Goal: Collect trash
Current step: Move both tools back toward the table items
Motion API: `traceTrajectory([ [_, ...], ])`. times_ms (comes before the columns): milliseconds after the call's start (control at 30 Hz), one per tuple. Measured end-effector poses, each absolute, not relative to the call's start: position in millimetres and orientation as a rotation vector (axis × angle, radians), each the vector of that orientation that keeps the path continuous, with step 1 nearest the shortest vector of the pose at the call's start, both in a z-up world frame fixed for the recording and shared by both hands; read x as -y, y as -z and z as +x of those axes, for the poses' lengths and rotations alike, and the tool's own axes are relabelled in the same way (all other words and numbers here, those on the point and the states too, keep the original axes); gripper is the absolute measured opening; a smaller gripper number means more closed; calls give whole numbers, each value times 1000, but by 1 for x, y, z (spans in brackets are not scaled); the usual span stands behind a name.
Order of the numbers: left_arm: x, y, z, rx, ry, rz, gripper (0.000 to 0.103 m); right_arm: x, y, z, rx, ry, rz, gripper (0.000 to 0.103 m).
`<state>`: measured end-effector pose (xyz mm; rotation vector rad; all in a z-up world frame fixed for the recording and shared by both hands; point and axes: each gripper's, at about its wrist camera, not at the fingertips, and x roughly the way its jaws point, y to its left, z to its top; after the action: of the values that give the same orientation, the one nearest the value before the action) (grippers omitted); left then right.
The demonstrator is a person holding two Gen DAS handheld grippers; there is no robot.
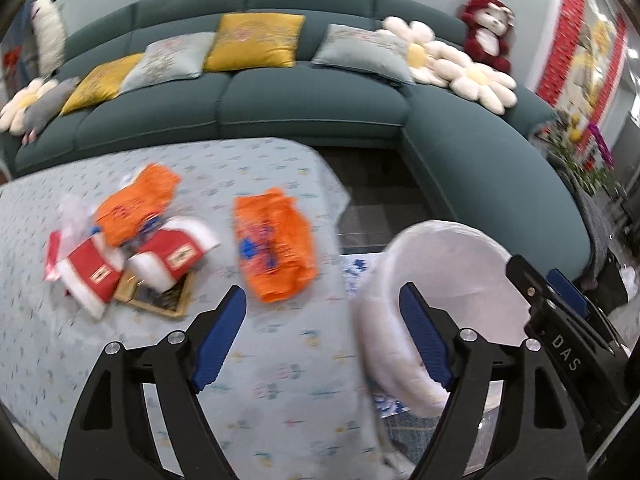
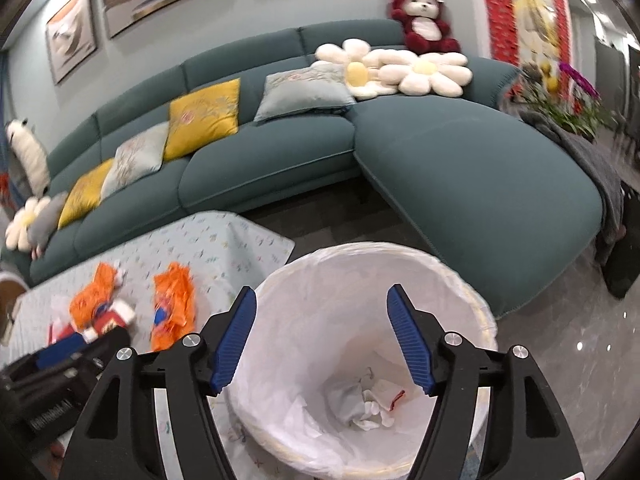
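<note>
An orange snack wrapper lies on the pale patterned tablecloth, just beyond my left gripper, which is open with nothing between its fingers. Further left sits a pile: another orange wrapper, red-and-white packets and a flat box. A white-lined bin stands right of the table. My right gripper hangs open over the bin's mouth, holding nothing. Crumpled white and grey trash lies at the bin's bottom. The same orange wrappers show in the right wrist view.
A teal corner sofa with yellow and grey cushions, flower pillows and a red plush toy stands behind the table. Dark tiled floor lies between table and sofa. A potted plant is at the far right.
</note>
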<state>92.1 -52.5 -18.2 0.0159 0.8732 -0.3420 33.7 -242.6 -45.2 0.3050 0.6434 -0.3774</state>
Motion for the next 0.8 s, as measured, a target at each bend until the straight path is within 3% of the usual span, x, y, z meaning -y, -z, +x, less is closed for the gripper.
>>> traceTrajectory([
  [800, -146, 63, 150, -951, -1, -164, 75, 123, 72, 108, -791, 129, 179, 65],
])
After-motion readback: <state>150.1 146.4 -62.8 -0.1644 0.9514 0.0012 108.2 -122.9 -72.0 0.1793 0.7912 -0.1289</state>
